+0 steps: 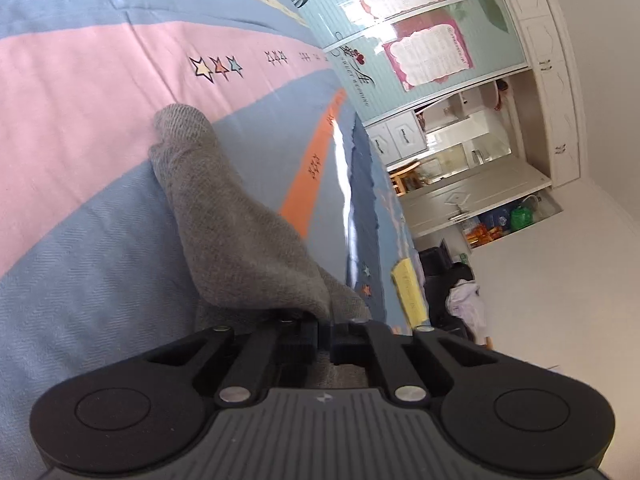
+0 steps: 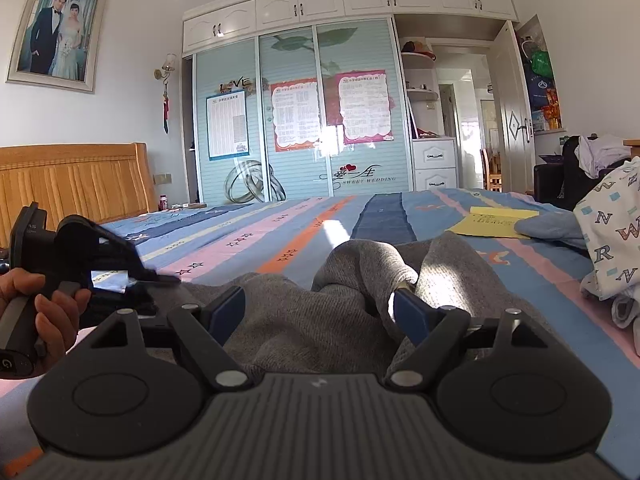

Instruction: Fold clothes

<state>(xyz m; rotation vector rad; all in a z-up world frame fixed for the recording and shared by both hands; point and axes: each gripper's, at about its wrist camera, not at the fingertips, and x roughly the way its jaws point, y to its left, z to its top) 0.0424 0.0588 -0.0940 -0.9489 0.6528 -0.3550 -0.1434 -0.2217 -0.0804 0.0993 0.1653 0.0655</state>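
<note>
Sweater (image 2: 320, 312) on bed (image 2: 360, 216); paper (image 2: 496, 222) behind, right.

Striped bed (image 2: 360, 208): grey garment (image 2: 320, 320), yellow paper (image 2: 496, 222)

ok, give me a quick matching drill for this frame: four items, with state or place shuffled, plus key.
Items:
1. left gripper
2. right gripper
3. yellow paper
4. letter-print cloth

States/places:
A. flat on the bedspread, far right
B. open, grey garment between its fingers
C. bunched at the right edge of the bed
D. shut on the grey garment

Pairs: 1-D, 2-B, 3-A, 4-C
</note>
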